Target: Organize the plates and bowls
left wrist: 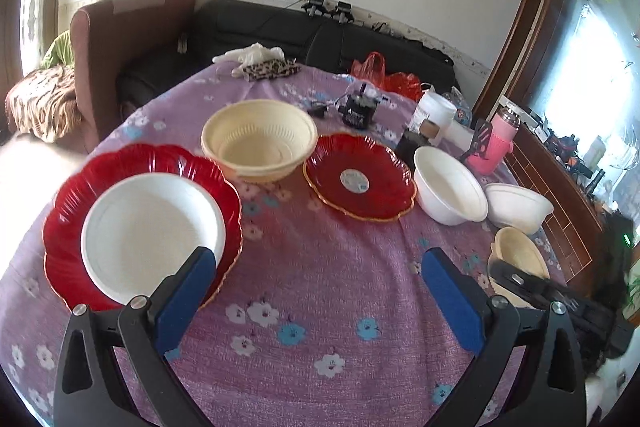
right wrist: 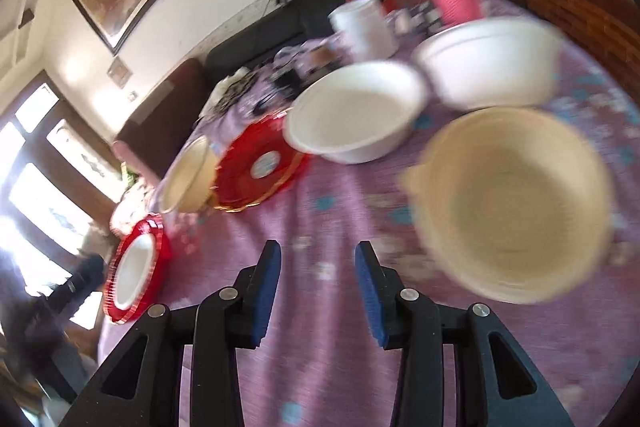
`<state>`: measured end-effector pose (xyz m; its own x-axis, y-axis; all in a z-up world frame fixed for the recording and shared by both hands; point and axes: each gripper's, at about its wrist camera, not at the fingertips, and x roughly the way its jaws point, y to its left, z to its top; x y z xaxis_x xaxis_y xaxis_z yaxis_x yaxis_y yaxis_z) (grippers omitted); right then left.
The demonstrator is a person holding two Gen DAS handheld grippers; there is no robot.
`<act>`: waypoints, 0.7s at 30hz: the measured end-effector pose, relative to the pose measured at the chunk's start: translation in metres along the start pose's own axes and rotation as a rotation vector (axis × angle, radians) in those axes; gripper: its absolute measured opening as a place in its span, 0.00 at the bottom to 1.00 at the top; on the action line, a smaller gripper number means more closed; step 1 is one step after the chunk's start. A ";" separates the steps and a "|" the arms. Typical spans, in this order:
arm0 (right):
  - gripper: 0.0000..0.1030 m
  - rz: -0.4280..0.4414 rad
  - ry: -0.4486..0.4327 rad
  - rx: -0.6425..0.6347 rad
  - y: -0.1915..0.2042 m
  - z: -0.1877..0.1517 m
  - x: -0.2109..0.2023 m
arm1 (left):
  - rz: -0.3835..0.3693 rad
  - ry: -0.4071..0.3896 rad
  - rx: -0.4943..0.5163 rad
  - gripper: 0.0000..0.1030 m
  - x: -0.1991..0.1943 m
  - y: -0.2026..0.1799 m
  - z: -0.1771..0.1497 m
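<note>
White bowl (left wrist: 152, 235) on red plate (left wrist: 72, 211), left claw (left wrist: 320, 291) wide apart

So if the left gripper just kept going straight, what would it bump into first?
Probably just the purple tablecloth. The left gripper is open and empty, aimed down between the white bowl and the red plate. Depth is unclear.

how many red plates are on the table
2: one red plate at the near left with a white bowl on it, another red plate mid-table, bare. None seems hidden.

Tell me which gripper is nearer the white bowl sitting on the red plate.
Left. The left gripper hovers right beside that bowl; the right gripper is farther off, by the tan bowl.
</note>
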<state>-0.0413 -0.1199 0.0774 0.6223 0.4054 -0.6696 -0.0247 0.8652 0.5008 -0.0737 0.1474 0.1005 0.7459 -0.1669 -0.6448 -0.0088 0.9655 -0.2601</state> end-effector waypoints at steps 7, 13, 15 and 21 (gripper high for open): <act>0.41 -0.024 0.039 0.113 0.018 0.030 0.081 | 0.023 0.000 0.005 1.00 -0.002 0.017 -0.004; 0.41 -0.025 0.062 0.243 0.007 0.048 0.123 | 0.010 0.008 -0.017 1.00 -0.001 0.035 0.001; 0.41 -0.015 0.056 0.271 0.004 0.049 0.131 | 0.008 0.007 -0.021 1.00 -0.001 0.038 0.001; 0.13 -0.030 0.076 0.279 0.006 0.049 0.131 | 0.002 0.027 -0.046 1.00 0.003 0.044 -0.001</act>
<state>0.0788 -0.0757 0.0196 0.5587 0.4107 -0.7205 0.2158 0.7669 0.6044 -0.0724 0.1896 0.0868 0.7273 -0.1708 -0.6647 -0.0413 0.9559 -0.2909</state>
